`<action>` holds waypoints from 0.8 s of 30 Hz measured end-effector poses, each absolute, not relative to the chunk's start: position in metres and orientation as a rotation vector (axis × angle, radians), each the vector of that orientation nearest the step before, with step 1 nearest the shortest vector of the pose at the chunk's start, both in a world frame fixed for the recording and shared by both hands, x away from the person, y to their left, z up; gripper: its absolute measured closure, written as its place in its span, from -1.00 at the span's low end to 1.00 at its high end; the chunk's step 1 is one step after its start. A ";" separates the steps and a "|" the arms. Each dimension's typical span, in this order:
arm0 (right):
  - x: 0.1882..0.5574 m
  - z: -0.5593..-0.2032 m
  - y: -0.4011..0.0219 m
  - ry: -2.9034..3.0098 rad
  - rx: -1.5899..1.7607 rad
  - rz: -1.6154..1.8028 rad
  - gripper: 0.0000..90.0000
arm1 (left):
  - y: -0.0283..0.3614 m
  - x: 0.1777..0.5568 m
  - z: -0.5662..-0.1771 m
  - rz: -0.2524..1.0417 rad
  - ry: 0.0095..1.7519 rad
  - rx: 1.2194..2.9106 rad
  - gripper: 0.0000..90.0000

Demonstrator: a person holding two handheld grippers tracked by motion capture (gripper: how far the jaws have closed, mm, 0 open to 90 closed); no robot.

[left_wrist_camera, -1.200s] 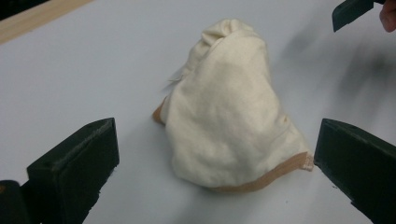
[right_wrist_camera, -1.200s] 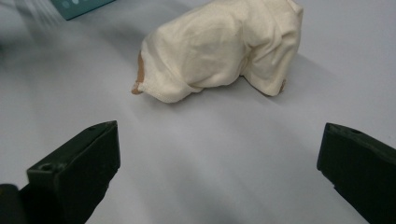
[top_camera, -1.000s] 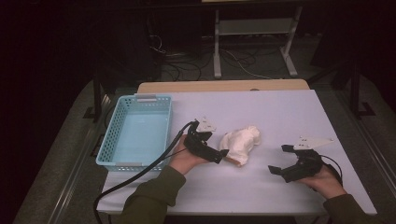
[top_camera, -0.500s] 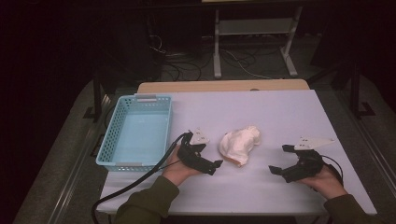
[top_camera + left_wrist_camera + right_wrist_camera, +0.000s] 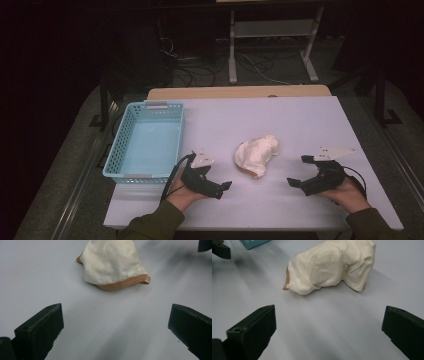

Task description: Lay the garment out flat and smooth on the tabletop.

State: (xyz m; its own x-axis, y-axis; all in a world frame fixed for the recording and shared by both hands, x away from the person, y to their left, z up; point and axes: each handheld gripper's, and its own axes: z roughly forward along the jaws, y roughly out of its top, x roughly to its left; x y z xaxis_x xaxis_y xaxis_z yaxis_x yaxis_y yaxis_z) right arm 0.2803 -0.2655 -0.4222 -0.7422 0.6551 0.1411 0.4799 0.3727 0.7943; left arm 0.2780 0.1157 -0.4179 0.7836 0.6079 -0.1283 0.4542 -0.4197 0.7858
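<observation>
A crumpled cream cloth with a tan hem (image 5: 256,155) (image 5: 113,263) (image 5: 331,265) lies on the white table (image 5: 290,120), near its front middle. My left gripper (image 5: 222,188) rests low on the table to the cloth's left, jaws wide open and empty, pointing at the cloth (image 5: 117,322). On the cloth's right my right gripper (image 5: 298,172) is held just above the table, also open and empty, aimed at the cloth (image 5: 329,325). Neither gripper touches the cloth.
An empty light-blue plastic basket (image 5: 147,145) stands at the table's left side; its corner (image 5: 254,243) appears in the right gripper view. Behind the table are a wooden ledge (image 5: 240,92), floor cables and a metal stand (image 5: 270,35).
My left gripper has let go of the cloth's left edge and drawn back toward the front of the table. The right gripper has barely moved; the cloth stays put.
</observation>
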 end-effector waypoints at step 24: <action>0.278 -0.418 -0.262 2.476 1.084 1.271 -1.00 | 0.133 0.257 -0.427 0.225 0.764 2.132 -1.00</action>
State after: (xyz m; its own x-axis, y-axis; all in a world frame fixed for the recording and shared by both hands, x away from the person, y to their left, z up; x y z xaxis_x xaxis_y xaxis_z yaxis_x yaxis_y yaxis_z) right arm 0.2783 -0.2625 -0.4177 -0.7263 0.6636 0.1792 0.5323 0.3780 0.7575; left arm 0.2572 0.1331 -0.4273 0.7983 0.5934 -0.1030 0.4430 -0.4626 0.7680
